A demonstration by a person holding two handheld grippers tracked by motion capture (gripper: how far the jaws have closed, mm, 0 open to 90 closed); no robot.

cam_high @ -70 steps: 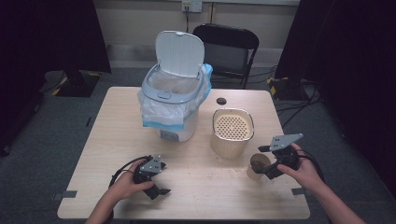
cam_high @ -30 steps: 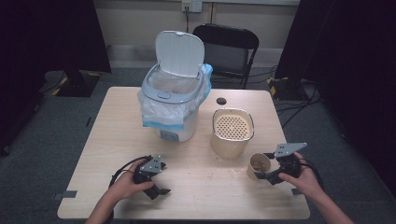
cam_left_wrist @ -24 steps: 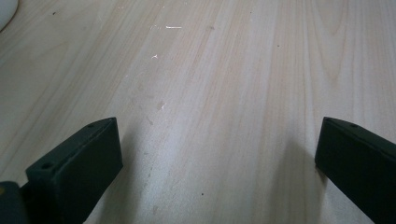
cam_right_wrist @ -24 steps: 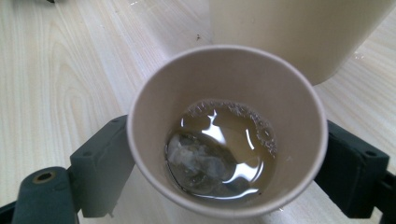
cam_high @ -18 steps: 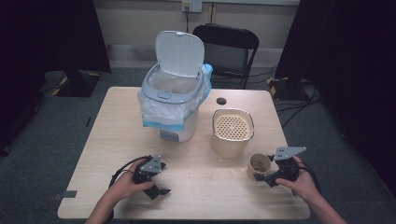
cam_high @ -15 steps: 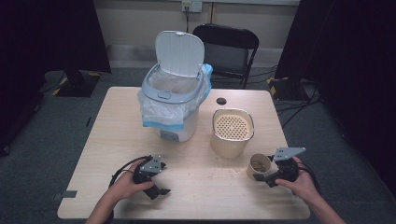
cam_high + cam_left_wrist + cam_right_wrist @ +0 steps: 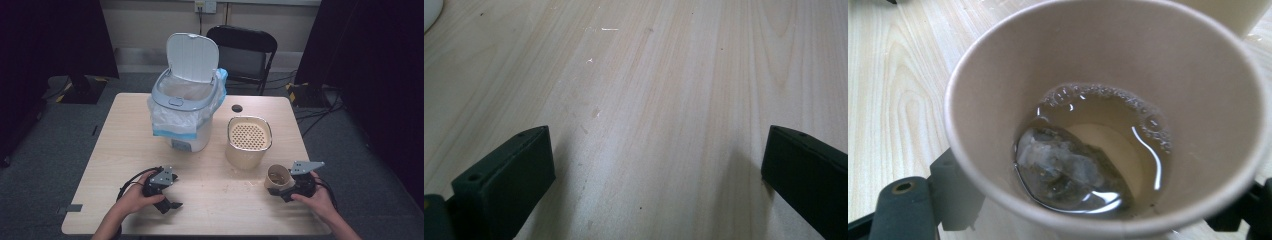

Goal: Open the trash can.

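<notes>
Pinching a paper cup (image 7: 277,176) with the right gripper (image 7: 286,189), with one black jaw pressing on each side of the cup, down low. Standing the cup on the wooden table (image 7: 125,150), near the front right corner, just beside a tan pot (image 7: 248,142) with a lid full of little holes. Looking down into the cup from the right gripper view and seeing a bit of light brown drink (image 7: 1118,135) with small bubbles at the edge and a wet tea bag (image 7: 1065,172) lying at the bottom. Resting the left gripper (image 7: 172,191) on the table near the front left, well apart from the cup, with its jaws spread wide and nothing but bare wood between them. Leaving a white bin (image 7: 185,117) at the back of the table, with its lid (image 7: 192,57) standing up and a plastic bag (image 7: 165,120) folded over its rim.
</notes>
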